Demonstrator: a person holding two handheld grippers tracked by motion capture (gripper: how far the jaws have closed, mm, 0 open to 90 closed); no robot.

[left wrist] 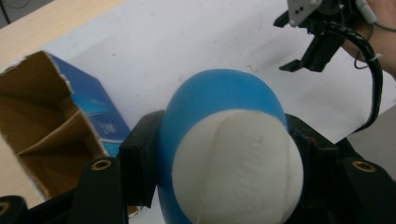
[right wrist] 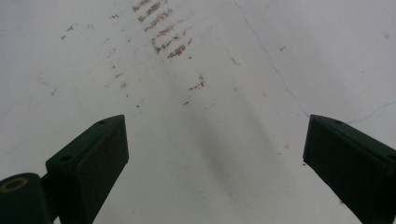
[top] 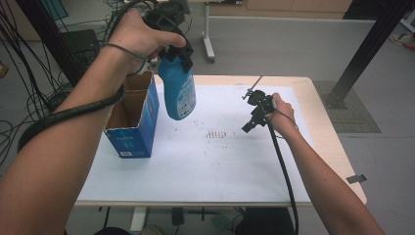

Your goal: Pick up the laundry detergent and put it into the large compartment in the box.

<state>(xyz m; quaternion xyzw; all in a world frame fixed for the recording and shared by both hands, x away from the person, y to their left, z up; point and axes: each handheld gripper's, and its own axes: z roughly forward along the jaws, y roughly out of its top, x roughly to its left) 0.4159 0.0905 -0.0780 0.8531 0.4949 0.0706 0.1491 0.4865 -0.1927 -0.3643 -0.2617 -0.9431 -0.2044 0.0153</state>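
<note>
Aloft: the bottle held clear of its carton

Above the worktop [top: 205, 166], the left gripper [top: 173, 51] has its jaws clamped on the upper part of a blue bottle [top: 178, 90], which hangs nearly upright beside the open blue cardboard box [top: 134, 120]; in the left gripper view the white cap [left wrist: 236, 165] faces the camera between the black pads. The box's divided interior stands open just to the bottle's left. The right gripper [top: 254, 117] hovers over the white sheet with its jaws apart and nothing between them, near a patch of brown marks [right wrist: 161, 32]. To do the step well, the grip probably wants to stay firm and vertical, since a smooth rounded shoulder may slip; the bottle's base should pass the box's torn rim without snagging.
</note>
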